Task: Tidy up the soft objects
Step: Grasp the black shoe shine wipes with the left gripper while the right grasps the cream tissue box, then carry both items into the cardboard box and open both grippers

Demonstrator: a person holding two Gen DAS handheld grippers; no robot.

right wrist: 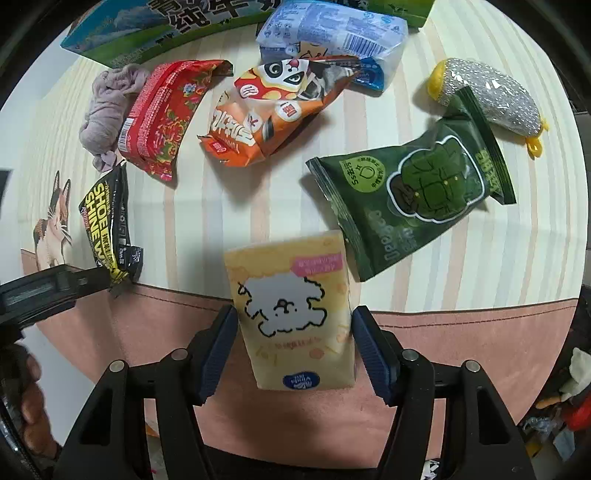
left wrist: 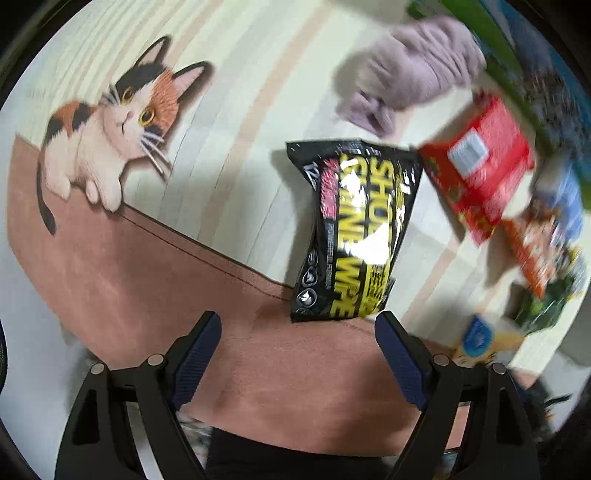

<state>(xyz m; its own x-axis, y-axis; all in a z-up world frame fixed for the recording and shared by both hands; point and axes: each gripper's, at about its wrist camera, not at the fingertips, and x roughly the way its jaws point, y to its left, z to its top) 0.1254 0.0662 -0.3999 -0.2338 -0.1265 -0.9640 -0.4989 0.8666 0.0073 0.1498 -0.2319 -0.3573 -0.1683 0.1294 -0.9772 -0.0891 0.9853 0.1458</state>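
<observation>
The right gripper [right wrist: 293,328] is clamped on a yellow tissue pack [right wrist: 293,317] printed with a fluffy white dog; both blue pads press its long sides near the lower half, so the soft pack sits upright between the fingers and appears lifted clear of the mat [right wrist: 229,206], a grip that looks chosen to keep it from folding or slipping. Ahead and to the right of that gripper lies a green snack bag [right wrist: 410,206], with a silver mesh scrubber [right wrist: 491,99] just beyond it, the bag's sealed end overlapping the scrubber's near edge. Straight ahead sits an orange panda snack bag [right wrist: 273,110], its far corner against a blue-and-white tissue pack [right wrist: 332,33]; ahead and to the left are a red floral packet [right wrist: 162,118] resting against a crumpled lilac cloth [right wrist: 107,107], and behind them a green-and-blue carton [right wrist: 147,33]. The left gripper [left wrist: 297,350] has its fingers spread wide and holds nothing; it hovers low, just short of the black shoe shine wipes pack [left wrist: 354,229], which lies flat directly ahead of it with its near end between the open tips' line. Judging by that alignment, the wipes are the likely next pick, while the yellow pack is probably being carried toward the other items.
</observation>
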